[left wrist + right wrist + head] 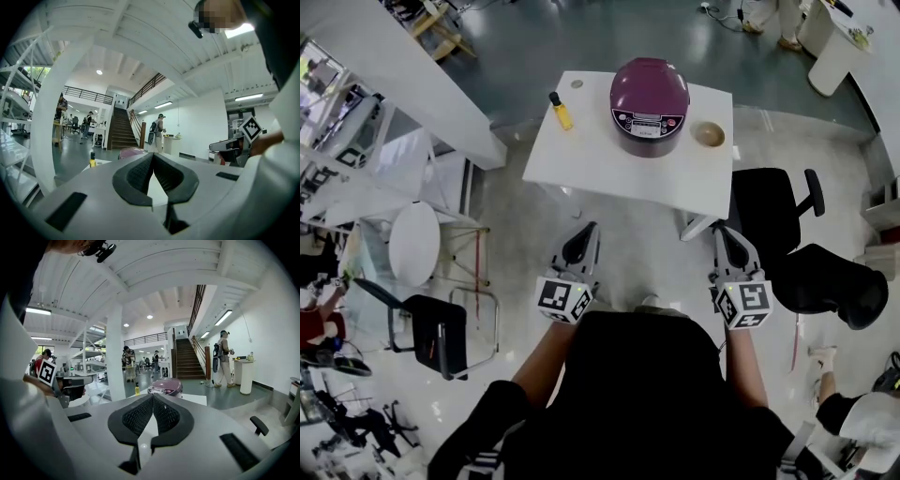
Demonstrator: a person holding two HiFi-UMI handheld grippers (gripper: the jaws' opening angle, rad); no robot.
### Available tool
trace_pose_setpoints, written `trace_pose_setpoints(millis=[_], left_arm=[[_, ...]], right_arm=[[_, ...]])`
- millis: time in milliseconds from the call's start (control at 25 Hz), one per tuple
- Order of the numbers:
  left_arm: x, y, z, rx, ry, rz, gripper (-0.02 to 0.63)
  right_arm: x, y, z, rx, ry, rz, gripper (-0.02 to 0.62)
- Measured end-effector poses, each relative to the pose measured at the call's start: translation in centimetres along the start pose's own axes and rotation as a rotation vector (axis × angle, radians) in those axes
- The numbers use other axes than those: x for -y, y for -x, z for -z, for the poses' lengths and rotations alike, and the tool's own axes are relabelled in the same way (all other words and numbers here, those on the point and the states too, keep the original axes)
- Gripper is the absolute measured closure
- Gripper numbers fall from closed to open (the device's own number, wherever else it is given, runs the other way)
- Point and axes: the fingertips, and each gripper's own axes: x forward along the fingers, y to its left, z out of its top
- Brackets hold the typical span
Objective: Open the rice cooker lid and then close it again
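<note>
A maroon rice cooker (649, 103) with its lid down stands on a white table (581, 155). It also shows in the right gripper view as a rice cooker (165, 386) ahead, and only its top peeks over the jaws as a rice cooker (131, 152) in the left gripper view. My left gripper (585, 234) and right gripper (724, 234) hover short of the table's near edge, well apart from the cooker. Both are shut with nothing between the pads. In its own view the left gripper (153, 154) has its jaws together, and so does the right gripper (153, 396).
A yellow bottle (561, 112) stands left of the cooker and a small wooden bowl (709, 134) to its right. A black office chair (783, 239) stands right of the table. A round white stool (414, 243) and another dark chair (431, 328) are at left. People stand near a staircase (188, 363).
</note>
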Motion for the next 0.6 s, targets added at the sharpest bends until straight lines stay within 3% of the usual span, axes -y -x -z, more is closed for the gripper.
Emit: trace_pose_setpoints(millis=[600], left_arm=[[0.4, 0.1, -0.3, 0.010, -0.017, -0.033, 0.603]], right_arm=[[1.4, 1.3, -0.1, 0.010, 0.022, -0.001, 0.595]])
